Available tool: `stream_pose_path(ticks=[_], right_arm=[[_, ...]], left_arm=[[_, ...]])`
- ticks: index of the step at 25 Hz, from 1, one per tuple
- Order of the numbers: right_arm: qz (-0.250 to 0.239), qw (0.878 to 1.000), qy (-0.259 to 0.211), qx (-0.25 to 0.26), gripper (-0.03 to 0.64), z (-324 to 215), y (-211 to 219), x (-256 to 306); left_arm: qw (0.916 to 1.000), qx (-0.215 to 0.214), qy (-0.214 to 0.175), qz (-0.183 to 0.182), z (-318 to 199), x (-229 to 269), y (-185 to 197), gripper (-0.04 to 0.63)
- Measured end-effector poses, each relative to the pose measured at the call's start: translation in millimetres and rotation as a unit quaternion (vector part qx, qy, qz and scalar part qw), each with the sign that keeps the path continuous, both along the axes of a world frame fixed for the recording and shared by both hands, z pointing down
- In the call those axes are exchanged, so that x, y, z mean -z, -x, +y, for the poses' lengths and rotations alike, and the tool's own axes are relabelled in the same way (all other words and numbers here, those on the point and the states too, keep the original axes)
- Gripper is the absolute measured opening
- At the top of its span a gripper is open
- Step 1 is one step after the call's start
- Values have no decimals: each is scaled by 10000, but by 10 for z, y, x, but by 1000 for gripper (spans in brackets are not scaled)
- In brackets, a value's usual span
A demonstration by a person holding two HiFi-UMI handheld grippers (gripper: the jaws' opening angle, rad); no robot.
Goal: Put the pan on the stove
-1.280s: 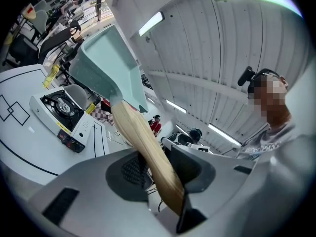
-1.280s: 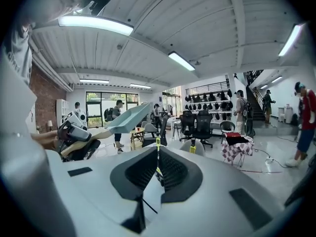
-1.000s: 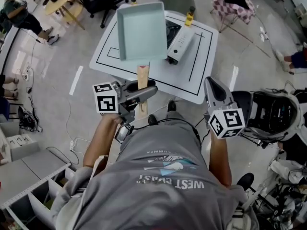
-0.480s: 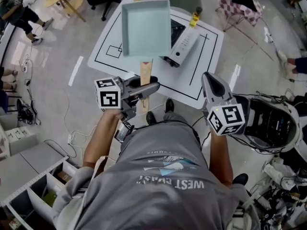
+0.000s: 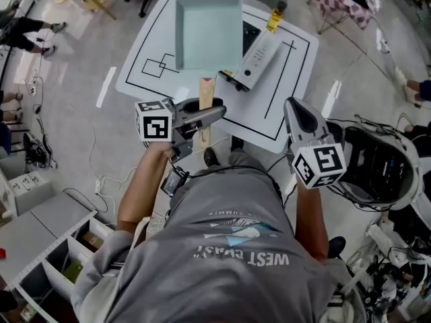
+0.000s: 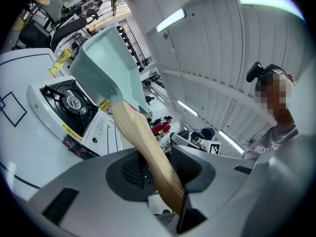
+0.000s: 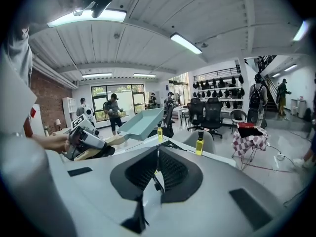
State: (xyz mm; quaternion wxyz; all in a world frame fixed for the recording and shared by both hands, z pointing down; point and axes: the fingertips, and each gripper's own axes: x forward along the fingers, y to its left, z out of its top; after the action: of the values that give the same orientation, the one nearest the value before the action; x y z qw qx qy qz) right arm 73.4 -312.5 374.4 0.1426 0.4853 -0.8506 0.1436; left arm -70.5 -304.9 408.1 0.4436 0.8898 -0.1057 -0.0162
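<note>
- Pan (image 5: 208,32): pale teal, rectangular, empty; raised off the bench (image 5: 151,42), wooden handle (image 5: 204,96) clamped in left tongs (image 5: 214,115).
- Stove (image 5: 259,56): white single-burner gas unit, black grate, standing on bench.

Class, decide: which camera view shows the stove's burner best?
The left gripper view: the burner sits in plain sight on the stove, beside the raised pan. In the head view the pan hides most of it. In the right gripper view the stove cannot be made out.
</note>
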Motion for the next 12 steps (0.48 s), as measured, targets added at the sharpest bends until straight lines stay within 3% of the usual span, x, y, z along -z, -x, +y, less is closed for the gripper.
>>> stream_pose_path(ticks=[12], right_arm=[[-54, 9995, 312, 13, 21, -318, -211, -349]], left_arm=[[9991, 93, 412, -49, -489, -473, -199, 137]])
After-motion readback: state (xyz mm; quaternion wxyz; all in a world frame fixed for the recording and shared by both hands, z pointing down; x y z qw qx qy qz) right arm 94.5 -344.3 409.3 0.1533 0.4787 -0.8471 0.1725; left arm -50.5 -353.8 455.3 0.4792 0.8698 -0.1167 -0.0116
